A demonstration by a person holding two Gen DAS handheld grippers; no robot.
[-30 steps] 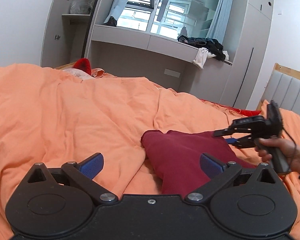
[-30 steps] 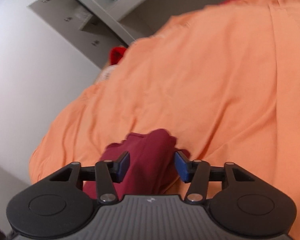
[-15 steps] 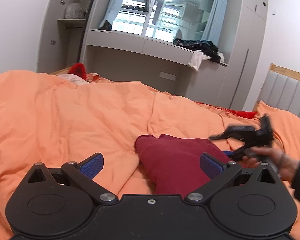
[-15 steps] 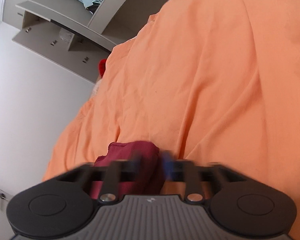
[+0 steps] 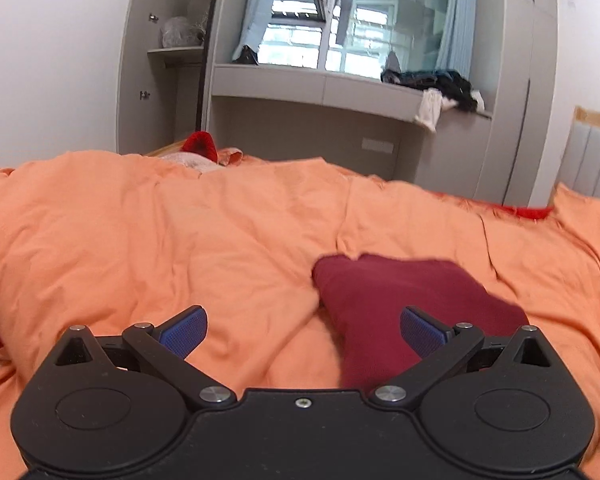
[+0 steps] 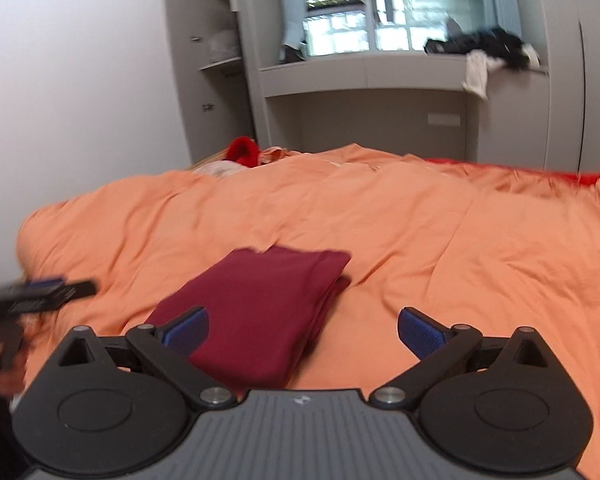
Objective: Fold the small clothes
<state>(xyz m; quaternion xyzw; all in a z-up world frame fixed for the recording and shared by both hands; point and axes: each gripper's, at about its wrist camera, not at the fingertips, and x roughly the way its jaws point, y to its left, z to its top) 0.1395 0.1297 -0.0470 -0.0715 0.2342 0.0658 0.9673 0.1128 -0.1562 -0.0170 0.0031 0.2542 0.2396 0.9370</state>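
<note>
A dark red folded garment [image 5: 396, 300] lies flat on the orange duvet [image 5: 180, 240]. In the right wrist view the garment [image 6: 260, 308] is a neat rectangle just ahead of the left finger. My left gripper [image 5: 302, 328] is open and empty above the duvet, its right finger over the garment's near edge. My right gripper [image 6: 302, 326] is open and empty, held back from the garment. The left gripper also shows blurred at the left edge of the right wrist view [image 6: 36, 290].
A red item [image 5: 198, 144] and pale cloth lie at the bed's far end. A grey window shelf [image 5: 340, 88] holds dark clothes [image 5: 440, 80]. Grey cabinets stand left and right. A padded headboard [image 5: 592, 164] is at the far right.
My right gripper opened, let go of the garment and swung back to face the window. It has left the left wrist view. The garment now lies flat.
</note>
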